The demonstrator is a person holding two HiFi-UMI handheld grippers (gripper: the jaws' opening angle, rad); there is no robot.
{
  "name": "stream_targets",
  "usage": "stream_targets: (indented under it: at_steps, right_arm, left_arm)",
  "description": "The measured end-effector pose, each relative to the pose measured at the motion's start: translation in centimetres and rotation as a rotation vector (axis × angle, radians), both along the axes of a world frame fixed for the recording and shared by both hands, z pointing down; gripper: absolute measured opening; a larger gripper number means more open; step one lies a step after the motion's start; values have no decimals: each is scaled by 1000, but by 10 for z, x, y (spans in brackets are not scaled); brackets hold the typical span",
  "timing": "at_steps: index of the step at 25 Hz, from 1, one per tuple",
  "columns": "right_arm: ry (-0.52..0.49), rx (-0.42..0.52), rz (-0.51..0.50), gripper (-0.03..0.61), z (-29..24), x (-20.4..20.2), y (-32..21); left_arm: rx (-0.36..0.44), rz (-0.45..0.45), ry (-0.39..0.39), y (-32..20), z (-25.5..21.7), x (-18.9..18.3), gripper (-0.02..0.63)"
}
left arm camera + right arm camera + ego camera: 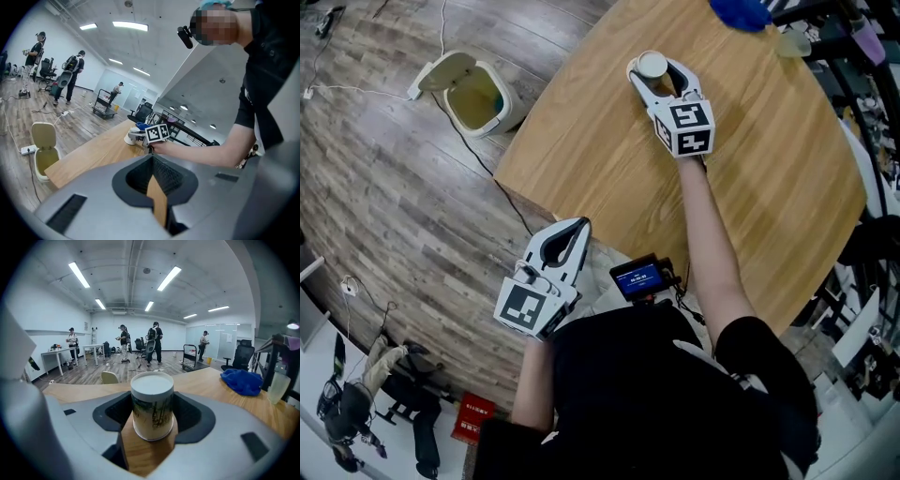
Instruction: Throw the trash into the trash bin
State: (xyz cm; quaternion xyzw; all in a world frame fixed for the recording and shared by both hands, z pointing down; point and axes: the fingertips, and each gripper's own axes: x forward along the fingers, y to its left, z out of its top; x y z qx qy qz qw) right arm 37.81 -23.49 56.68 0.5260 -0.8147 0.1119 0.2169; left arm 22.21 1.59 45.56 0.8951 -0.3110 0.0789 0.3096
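Note:
A white paper cup (652,62) stands upside down on the round wooden table (769,178). My right gripper (654,68) reaches over the table and is shut on it. In the right gripper view the paper cup (152,404) fills the space between the dark pads, touching both. My left gripper (581,225) hangs off the table's near edge, shut with nothing in it; its tips (153,161) meet. The cream trash bin (478,94) stands on the floor left of the table with its lid up, and the left gripper view shows the bin (44,159) too.
A blue cloth (739,13) and a clear plastic cup (794,42) lie at the table's far side. A small screen device (639,278) hangs at the person's chest. A cable (487,159) crosses the wooden floor by the bin. Several people stand far off (152,341).

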Motion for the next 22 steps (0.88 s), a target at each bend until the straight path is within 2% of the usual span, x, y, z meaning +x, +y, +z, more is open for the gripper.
stream_targets:
  at_steps: [8,14,18,22]
  right_arm:
    - [13,1,-114,267,22,-139,1]
    - [-12,14,-188,267,21,-244,1]
    - [-29,-2,-245,267,28,-301,0]
    - [-42,-28,-316,267,40,-354,-16]
  left_arm:
    - [-9,-110,18,11,26,-113,-5]
    - [43,-199,34,3,18,-199,-5]
    - [8,-280,36,3,28,-238,-5]
    - [-10,-293,28,-14,43,-262,-5]
